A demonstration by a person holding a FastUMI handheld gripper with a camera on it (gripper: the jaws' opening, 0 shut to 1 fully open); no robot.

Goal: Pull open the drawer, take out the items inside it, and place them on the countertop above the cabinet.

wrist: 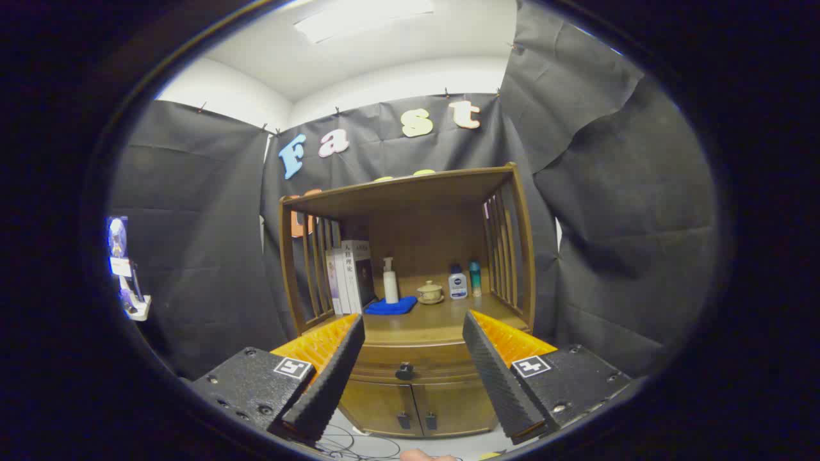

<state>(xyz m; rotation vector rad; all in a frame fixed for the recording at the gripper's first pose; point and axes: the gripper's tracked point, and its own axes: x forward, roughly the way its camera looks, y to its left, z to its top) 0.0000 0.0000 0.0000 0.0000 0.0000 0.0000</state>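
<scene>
A brown wooden cabinet (410, 301) stands ahead against the black cloth wall. Its drawer (410, 363) sits closed under the countertop (442, 320), with a small dark knob (404, 371) at its middle. My gripper (413, 330) is open and holds nothing, well short of the cabinet. The drawer knob shows in the gap between the two fingers, some way beyond them. Below the drawer are two small doors (416, 406) with dark handles. What lies inside the drawer is hidden.
On the countertop stand several books (349, 275), a white pump bottle (390, 282) beside a blue cloth (391, 306), a small lidded cup (430, 292), a white bottle (457, 283) and a teal bottle (475, 278). Slatted sides and a top shelf (403, 192) enclose it. Cables (359, 445) lie on the floor.
</scene>
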